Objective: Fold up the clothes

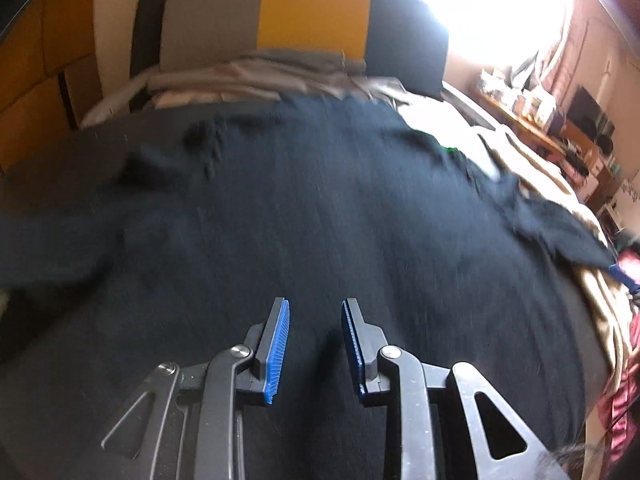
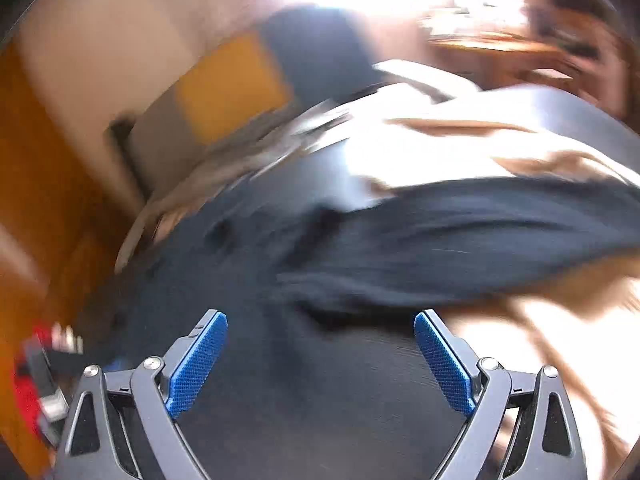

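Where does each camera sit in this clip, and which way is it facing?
Left wrist view: sits on the left tool, looking forward and down over a dark garment on a bed toward a grey and yellow cushion and a bright window; only the tool's own blue-padded fingers show, slightly apart.
Right wrist view: sits on the right tool, tilted and blurred, over the same garment's bunched edge; its fingers are spread wide.
Shared: dark garment, cushion, window glare. No hand shows in either.
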`<state>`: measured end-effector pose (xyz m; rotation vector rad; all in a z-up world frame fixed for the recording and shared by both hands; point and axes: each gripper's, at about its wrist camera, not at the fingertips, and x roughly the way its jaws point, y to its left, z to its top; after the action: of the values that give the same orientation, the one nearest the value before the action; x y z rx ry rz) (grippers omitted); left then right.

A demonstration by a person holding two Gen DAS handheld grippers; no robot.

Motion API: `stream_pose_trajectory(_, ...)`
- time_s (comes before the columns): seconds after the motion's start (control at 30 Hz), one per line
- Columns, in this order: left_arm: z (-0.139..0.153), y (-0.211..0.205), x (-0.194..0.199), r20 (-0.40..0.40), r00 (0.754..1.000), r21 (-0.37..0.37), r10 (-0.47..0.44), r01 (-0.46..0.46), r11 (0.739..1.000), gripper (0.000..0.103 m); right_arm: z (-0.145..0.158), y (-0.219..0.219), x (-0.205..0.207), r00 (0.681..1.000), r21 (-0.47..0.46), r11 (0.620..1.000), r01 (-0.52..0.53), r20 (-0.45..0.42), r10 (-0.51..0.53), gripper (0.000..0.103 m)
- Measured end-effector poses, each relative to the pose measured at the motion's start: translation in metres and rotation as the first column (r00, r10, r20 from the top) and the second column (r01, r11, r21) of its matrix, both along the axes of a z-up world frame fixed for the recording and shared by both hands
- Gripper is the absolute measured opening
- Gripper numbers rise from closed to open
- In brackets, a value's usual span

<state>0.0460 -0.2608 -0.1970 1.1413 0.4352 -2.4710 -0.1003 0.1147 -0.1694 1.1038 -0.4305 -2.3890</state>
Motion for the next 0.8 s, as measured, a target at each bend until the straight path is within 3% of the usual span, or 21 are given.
stream_pose_trajectory(0.13, -0.007, 0.016, 0.008, -0.038, 0.999, -0.11, -0.009, 0.005, 0.994, 0.032, 0.003, 0.1, 0.006, 0.977, -0.187, 0.959, 0.213, 0.009, -0.215, 0.09)
stream_pose_trajectory(0.2, -0.007, 0.014, 0.008, -0.047, 0.999, -0.099, -0.011, 0.006, 0.995, 0.034, -0.004, 0.122, -0.001, 0.96, -0.257, 0.926, 0.278, 0.033, -0.279, 0.087)
stream_pose_trajectory(0.3, -0.008, 0.009, 0.009, -0.064, 0.998, -0.066, -0.012, 0.007, 0.998, 0.035, -0.015, 0.154, -0.011, 0.926, -0.356, 0.857, 0.371, 0.079, -0.368, 0.086)
stream_pose_trajectory(0.43, -0.008, 0.008, 0.008, -0.065, 0.998, -0.066, -0.014, 0.01, 0.998, 0.037, -0.029, 0.196, -0.026, 0.868, -0.473, 0.736, 0.484, 0.153, -0.472, 0.081)
stream_pose_trajectory(0.57, -0.009, 0.012, 0.006, -0.053, 0.998, -0.087, -0.022, 0.017, 0.996, 0.04, -0.053, 0.203, -0.044, 0.832, -0.501, 0.673, 0.544, 0.22, -0.509, 0.061)
stream_pose_trajectory(0.8, -0.01, 0.016, 0.004, -0.045, 0.998, -0.095, -0.039, 0.035, 0.995, 0.048, -0.075, 0.214, -0.06, 0.794, -0.512, 0.617, 0.597, 0.271, -0.544, 0.058)
